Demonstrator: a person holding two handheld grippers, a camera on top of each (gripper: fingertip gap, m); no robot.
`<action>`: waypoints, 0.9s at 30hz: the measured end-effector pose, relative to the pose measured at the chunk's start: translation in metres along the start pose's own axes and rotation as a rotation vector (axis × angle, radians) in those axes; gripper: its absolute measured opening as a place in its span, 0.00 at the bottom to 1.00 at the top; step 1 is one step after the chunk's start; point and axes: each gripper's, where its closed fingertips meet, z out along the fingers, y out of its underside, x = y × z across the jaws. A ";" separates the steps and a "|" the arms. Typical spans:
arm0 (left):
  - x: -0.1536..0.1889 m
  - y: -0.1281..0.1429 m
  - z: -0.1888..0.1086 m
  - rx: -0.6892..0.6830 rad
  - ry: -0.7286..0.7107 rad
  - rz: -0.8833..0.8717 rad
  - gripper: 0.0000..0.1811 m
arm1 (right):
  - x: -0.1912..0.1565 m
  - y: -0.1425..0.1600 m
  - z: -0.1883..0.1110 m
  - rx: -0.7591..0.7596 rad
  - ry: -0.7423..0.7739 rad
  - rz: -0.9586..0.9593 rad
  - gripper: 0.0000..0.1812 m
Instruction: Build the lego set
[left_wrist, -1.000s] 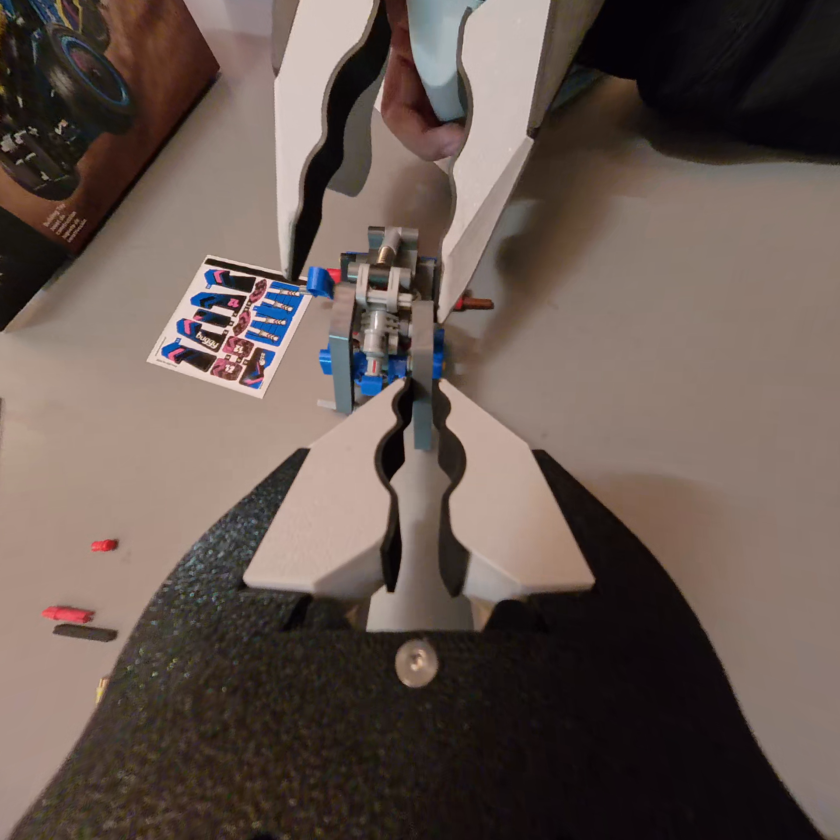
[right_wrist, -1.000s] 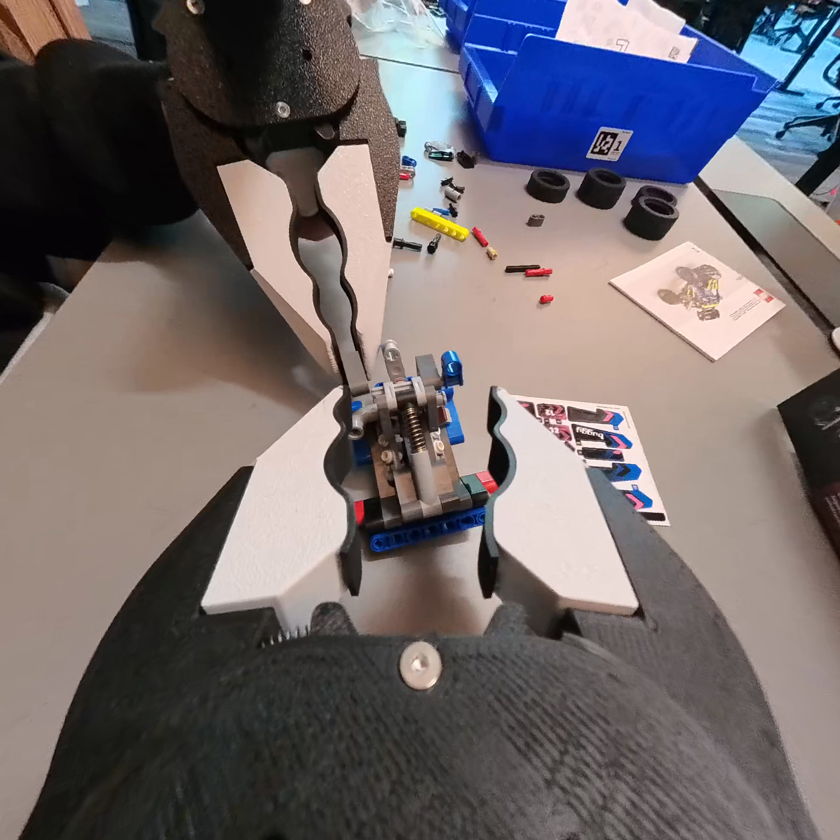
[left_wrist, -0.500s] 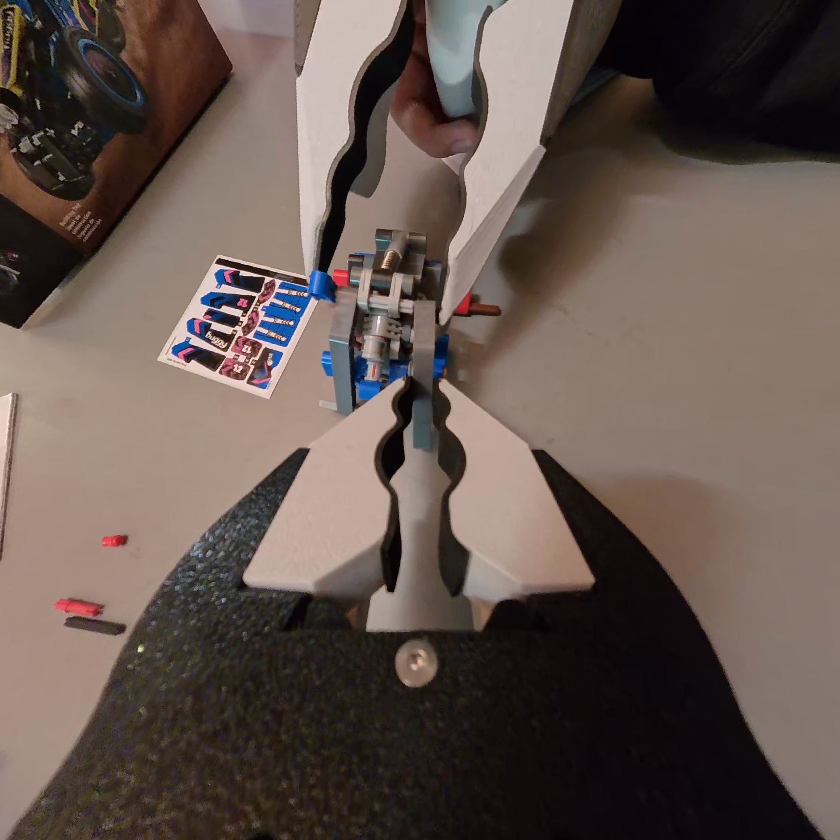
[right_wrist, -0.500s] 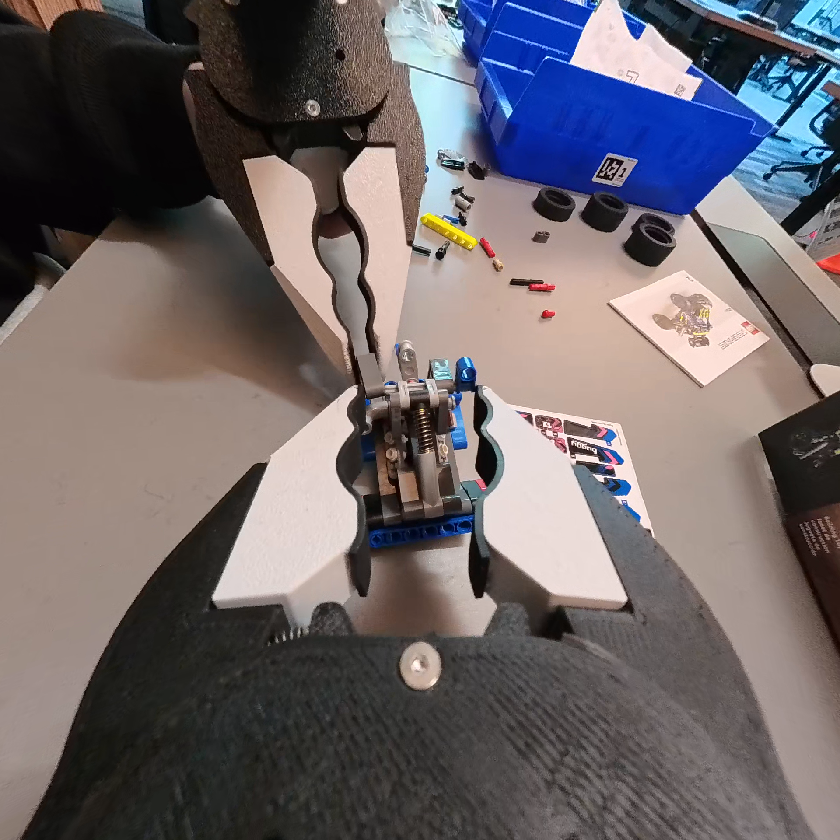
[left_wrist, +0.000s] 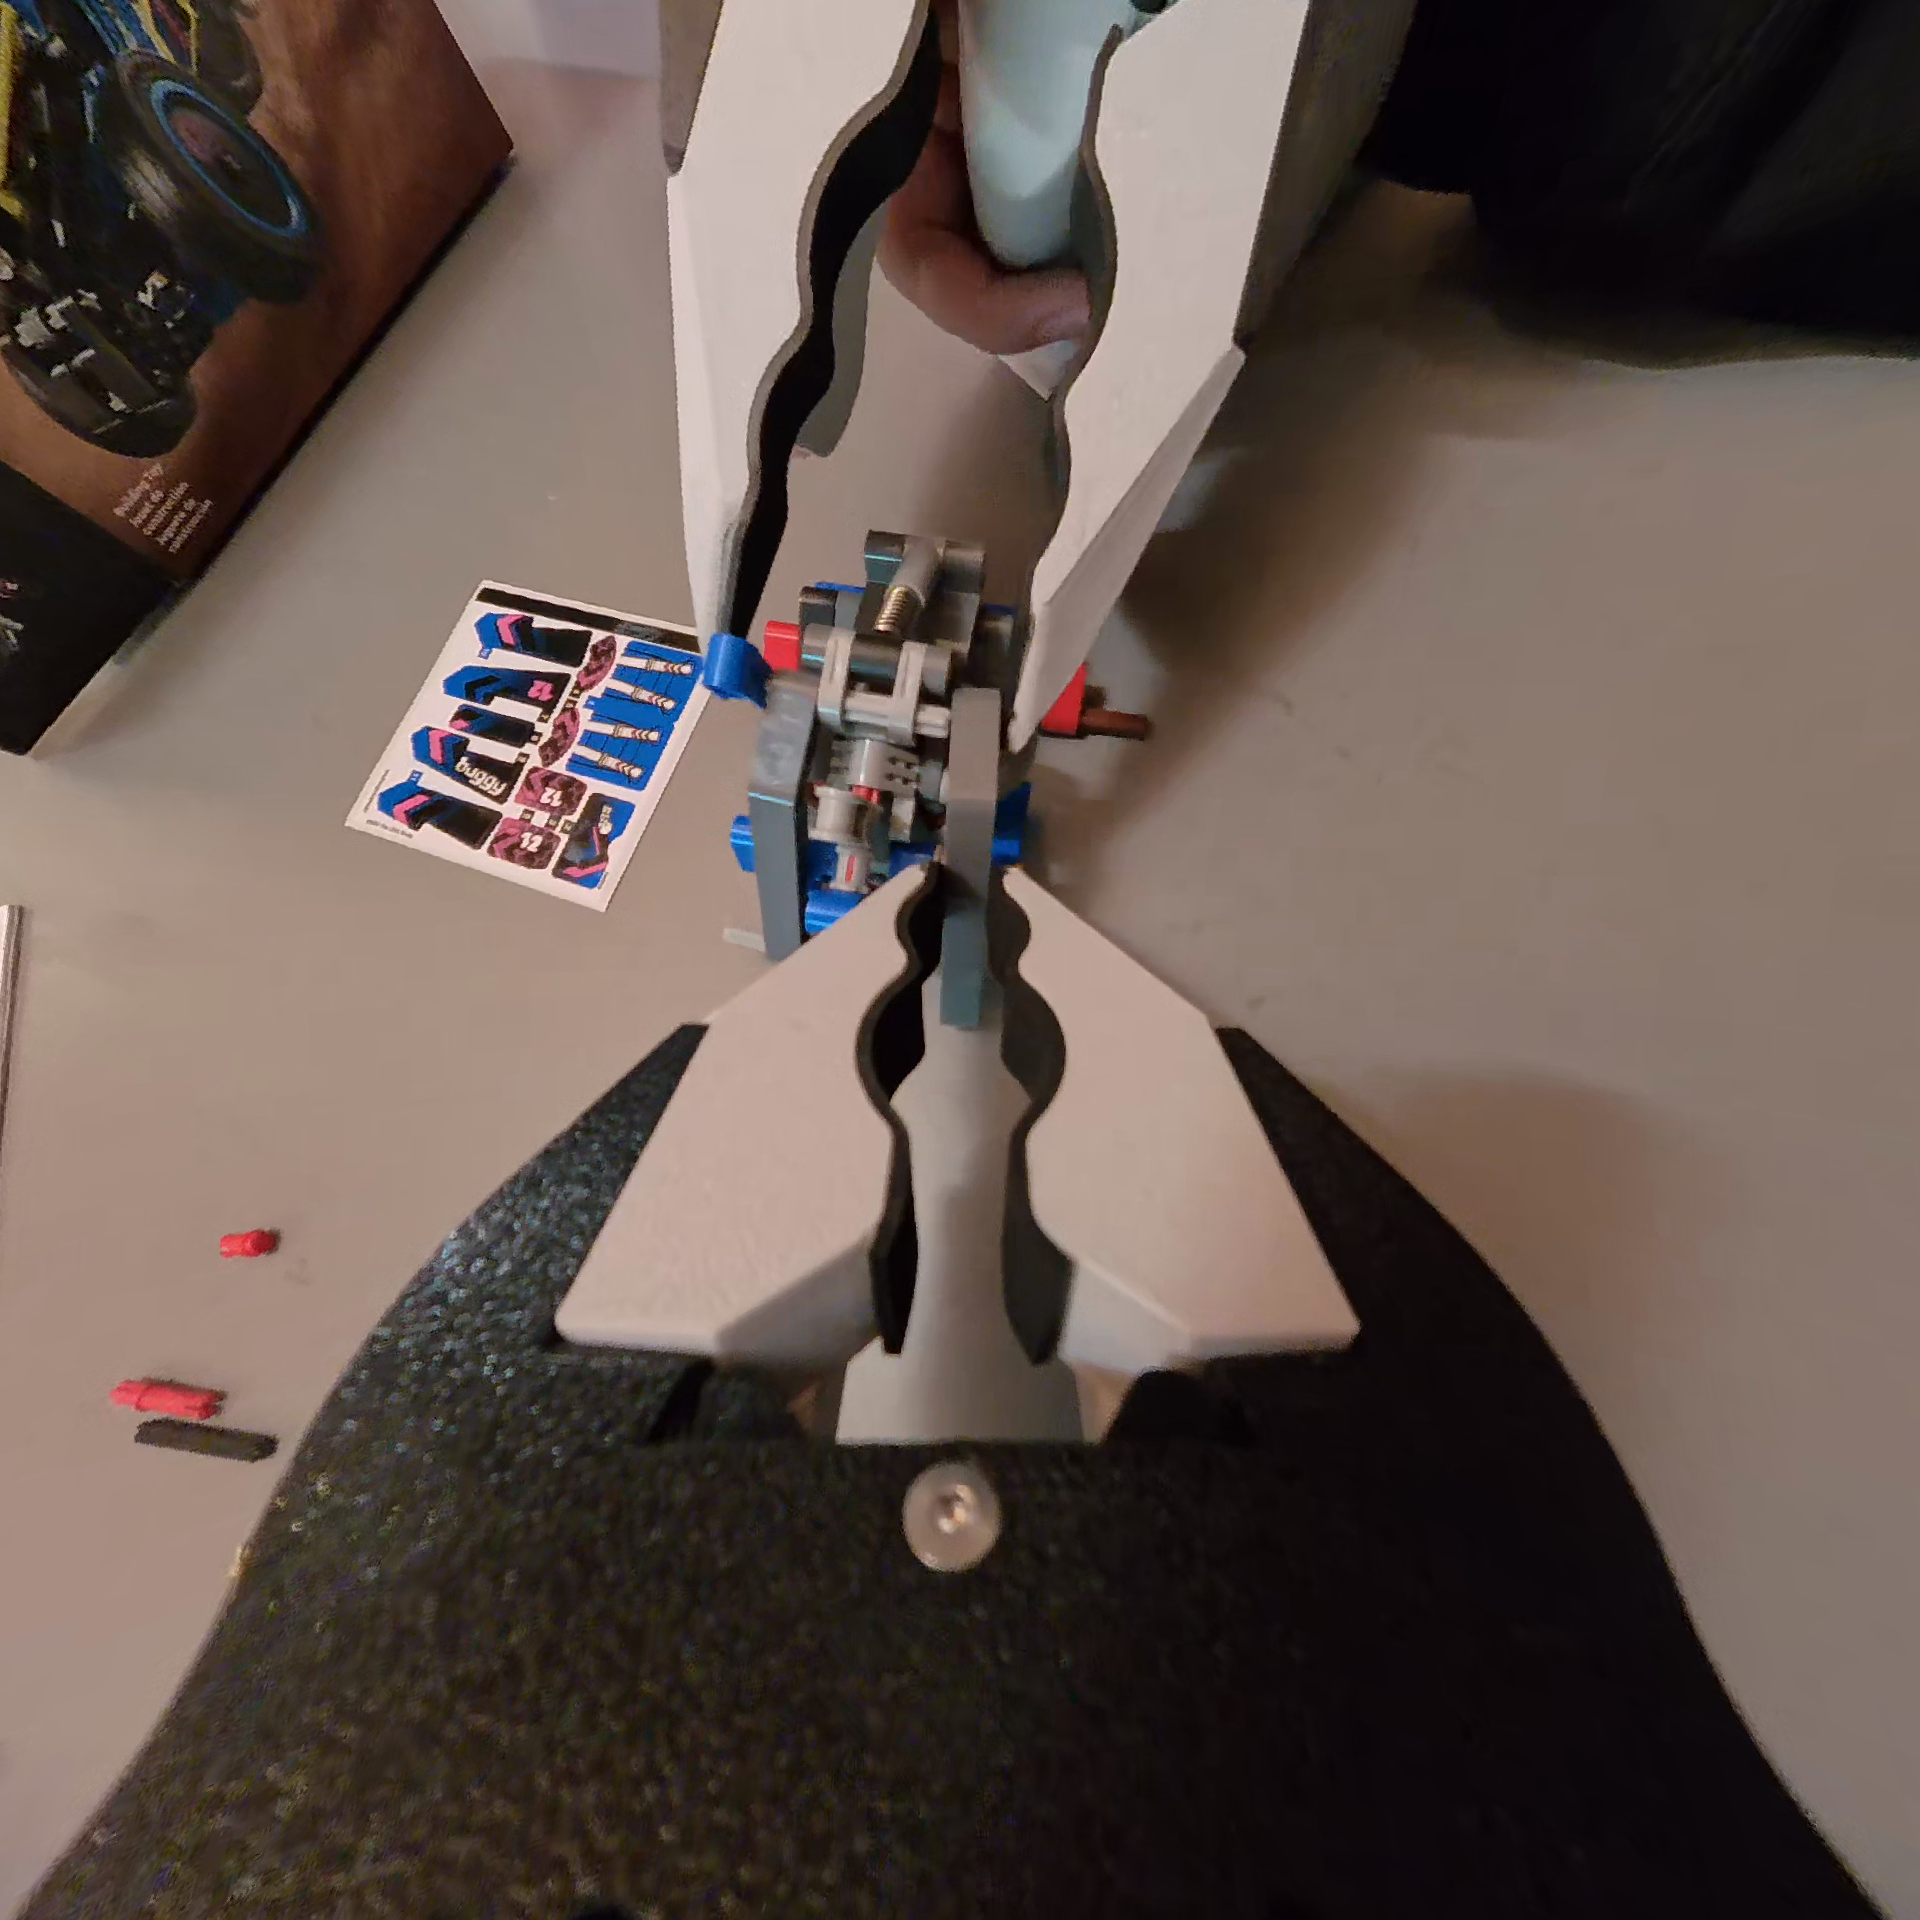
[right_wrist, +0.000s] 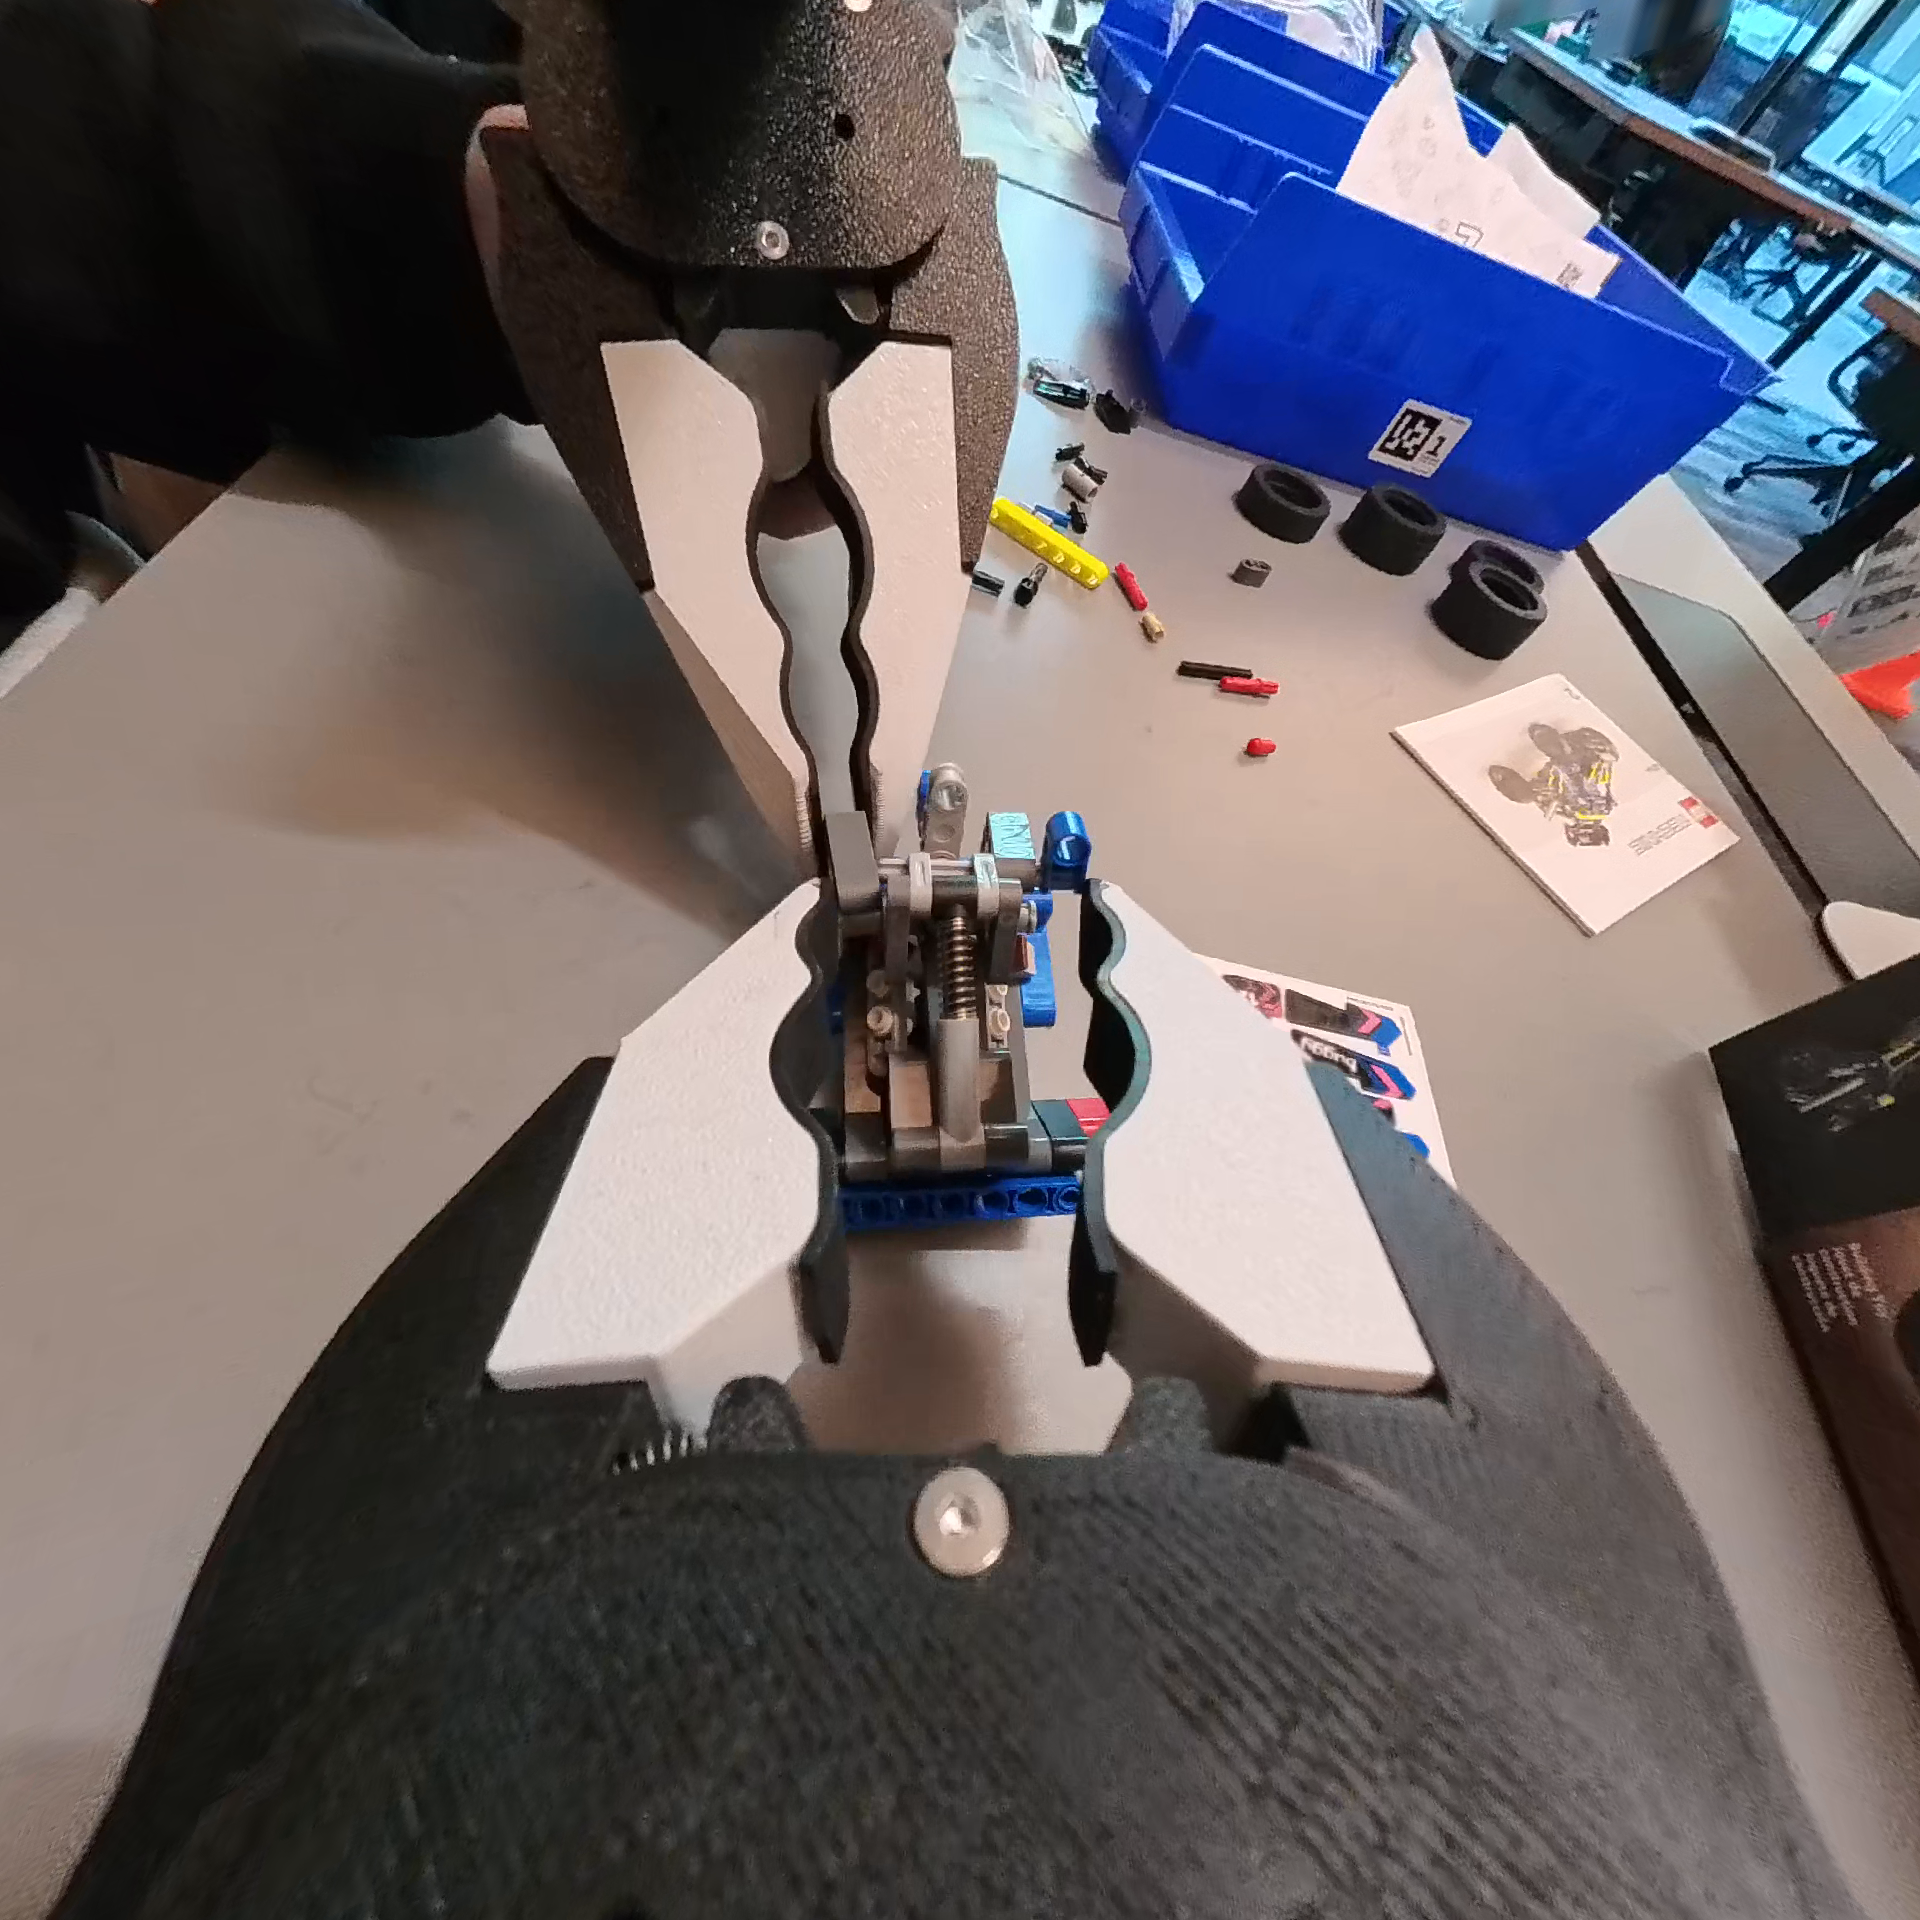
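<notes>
behind the lego assembly (right_wrist: 940, 1023), only right view shows tyres (right_wrist: 1390, 527).

The left hand-held gripper (left_wrist: 961, 914) has matt, pale plastic fingers (left_wrist: 769, 1143) on a rough, speckled black body. The lego assembly (right_wrist: 940, 1029) is glossy plastic around a coiled metal spring (right_wrist: 958, 961). The table (right_wrist: 364, 790) is smooth and matt grey. The sticker sheet (left_wrist: 530, 743) is glossy paper; the tyres (right_wrist: 1392, 527) look like matt rubber.

A grey table (right_wrist: 312, 831) carries the lego assembly (right_wrist: 940, 1029); beside it a sticker sheet (left_wrist: 530, 743), farther off black tyres (right_wrist: 1392, 530).
</notes>
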 end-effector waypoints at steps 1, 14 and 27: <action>0.000 0.000 0.000 0.001 0.002 0.002 0.03 | 0.000 0.000 0.000 -0.001 -0.005 0.004 0.25; 0.005 0.004 -0.012 0.020 0.057 -0.047 0.03 | 0.008 0.007 -0.011 -0.063 0.052 -0.037 0.27; 0.024 -0.012 -0.034 0.228 0.338 -0.261 0.03 | -0.028 -0.032 -0.004 -0.055 0.156 -0.459 0.12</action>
